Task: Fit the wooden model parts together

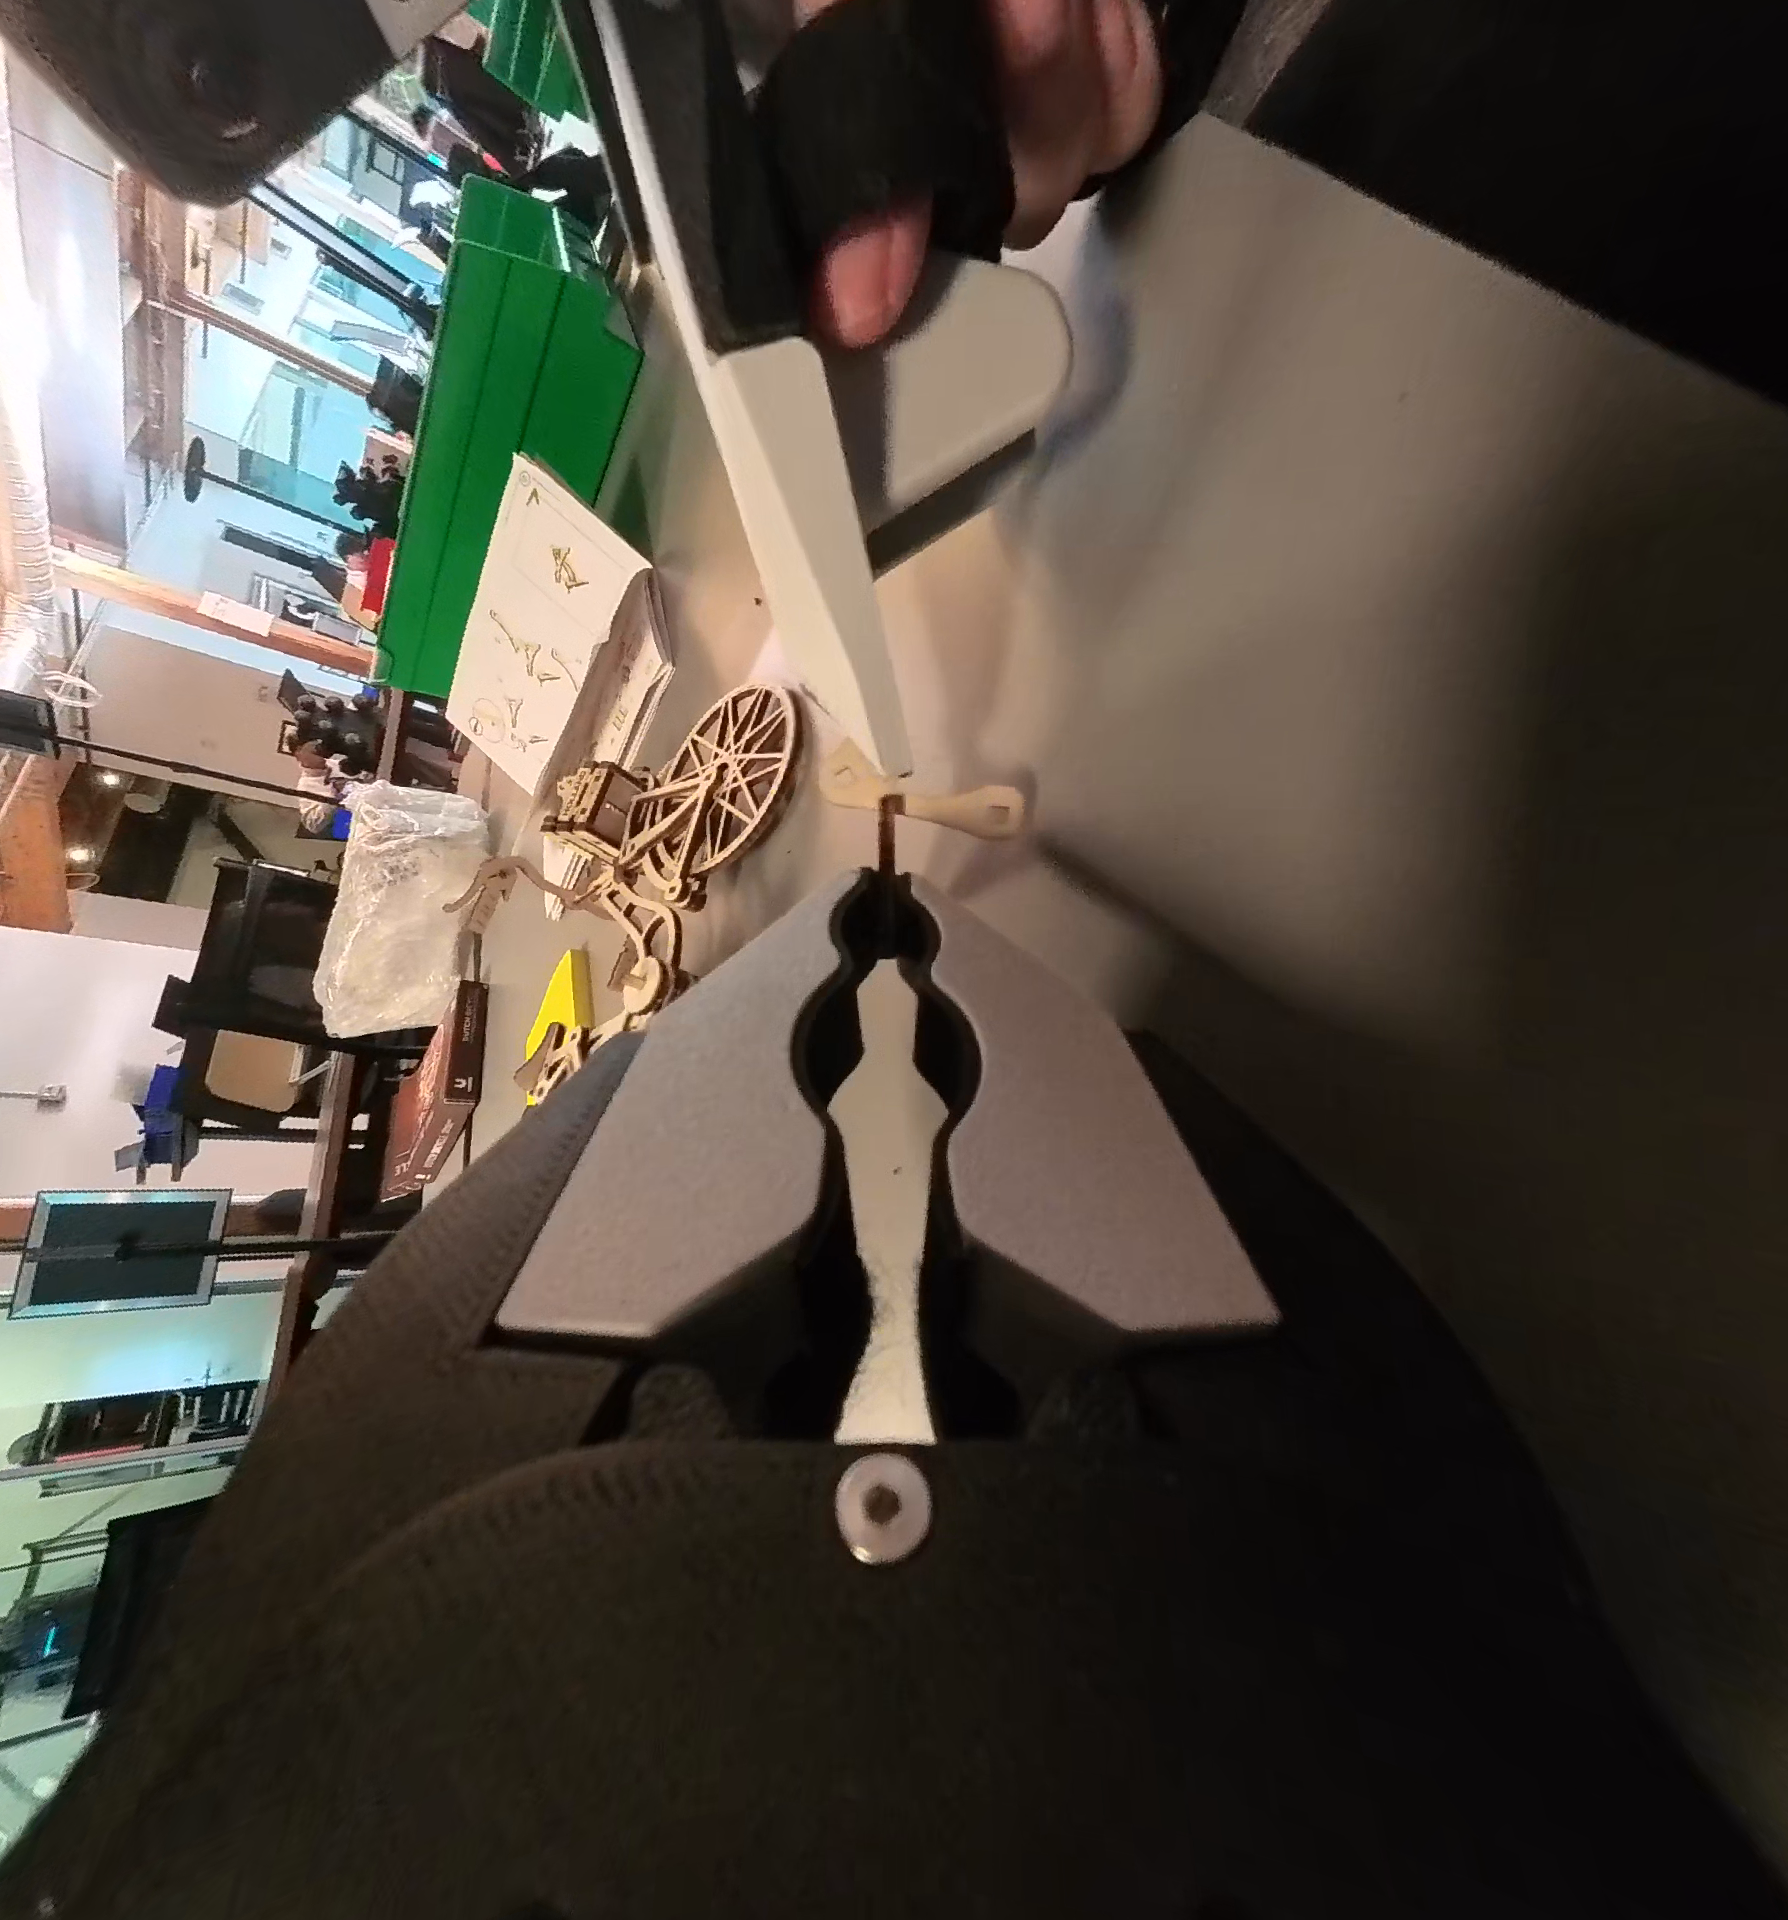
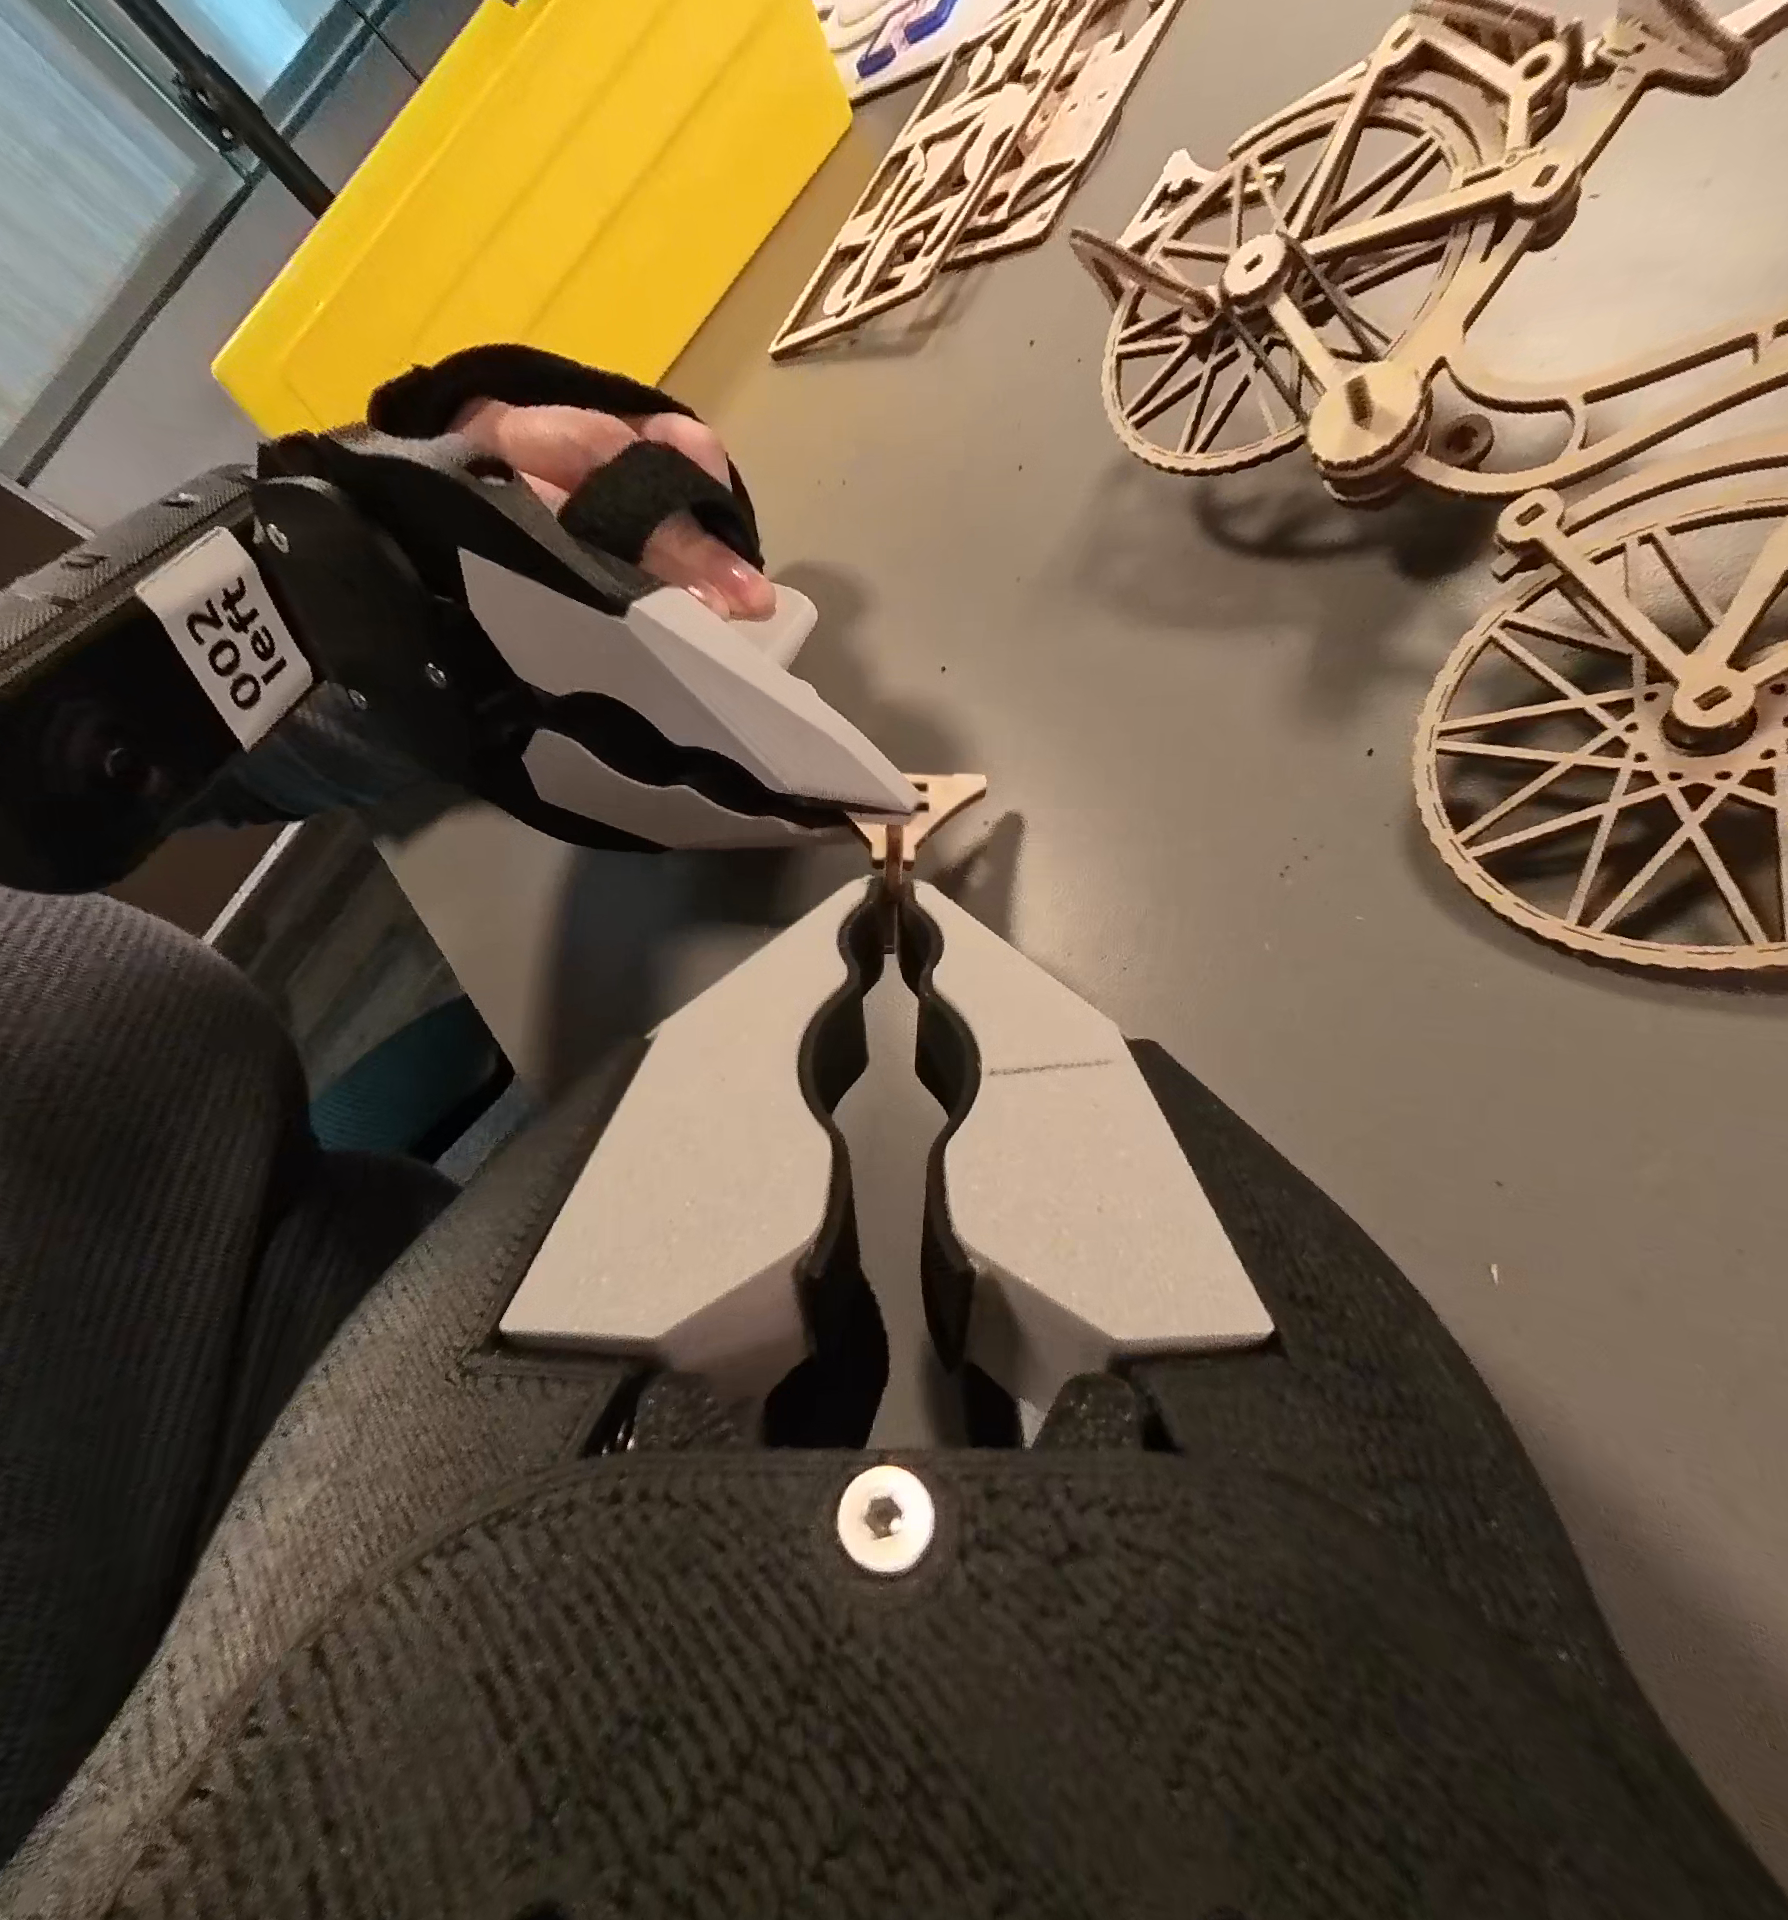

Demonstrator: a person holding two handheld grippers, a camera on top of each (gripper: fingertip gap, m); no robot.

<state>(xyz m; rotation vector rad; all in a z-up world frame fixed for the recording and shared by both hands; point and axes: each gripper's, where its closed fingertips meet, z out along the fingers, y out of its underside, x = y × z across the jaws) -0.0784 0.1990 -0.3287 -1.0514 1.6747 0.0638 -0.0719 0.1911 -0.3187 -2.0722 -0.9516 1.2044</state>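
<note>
My left gripper point(image 1: 885, 888) is shut on a small flat wooden part point(image 1: 885, 844), seen edge-on as a thin dark stem. My right gripper point(image 2: 895, 899) is shut on a second small wooden part point(image 2: 895, 854). In the left wrist view that second part is a pale winged piece point(image 1: 957, 812) pinched at the right gripper's tip point(image 1: 890, 767). In the right wrist view the left gripper point(image 2: 905, 812) comes in from the left, holding its pale triangular part point(image 2: 950, 790). The two parts meet crosswise just above the grey table point(image 2: 1181, 1143).
A partly built wooden bicycle point(image 2: 1492, 416) lies on the table beyond the grippers and also shows in the left wrist view point(image 1: 692, 821). Nearby are a cut-out wooden sheet point(image 2: 973, 156), a yellow bin point(image 2: 557, 177), an instruction booklet point(image 1: 547, 623), a plastic bag point(image 1: 402, 914) and green bins point(image 1: 516, 416). Only a small space, under 4 cm, lies between the two pairs of fingers. Both grippers' tips are roughly 12 centimetres from the partly built wooden bicycle point(image 2: 1492, 416).
</note>
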